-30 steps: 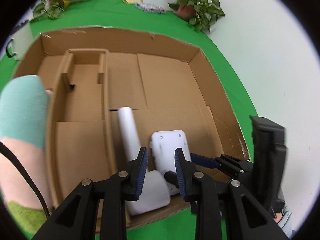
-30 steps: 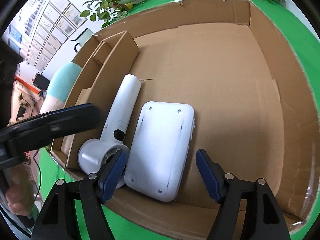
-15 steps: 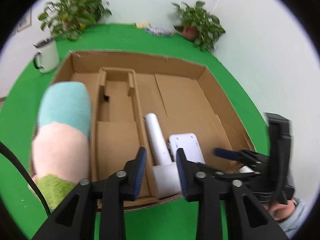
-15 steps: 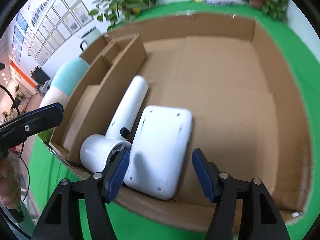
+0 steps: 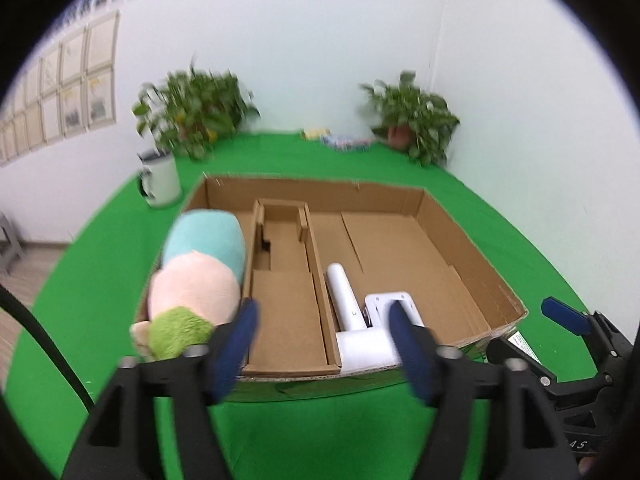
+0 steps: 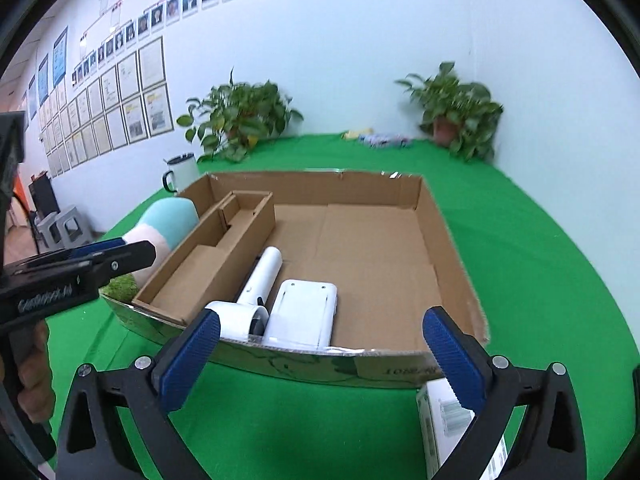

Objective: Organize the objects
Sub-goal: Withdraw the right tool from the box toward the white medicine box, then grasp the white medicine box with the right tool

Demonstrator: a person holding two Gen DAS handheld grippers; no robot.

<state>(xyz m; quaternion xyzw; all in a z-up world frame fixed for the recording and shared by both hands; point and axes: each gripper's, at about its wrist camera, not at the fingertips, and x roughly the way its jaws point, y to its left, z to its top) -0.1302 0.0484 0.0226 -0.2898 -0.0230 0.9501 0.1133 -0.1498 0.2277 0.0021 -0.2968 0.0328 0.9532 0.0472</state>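
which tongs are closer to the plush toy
Left. The left tongs hang open just in front of the box, with the plush toy right by their left finger. The right tongs sit open further right, facing the white devices.

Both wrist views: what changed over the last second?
Both tongs, left and right, pulled back and up from the cardboard box, empty; the left opened wider. The hair dryer, white flat device and plush toy stayed put.
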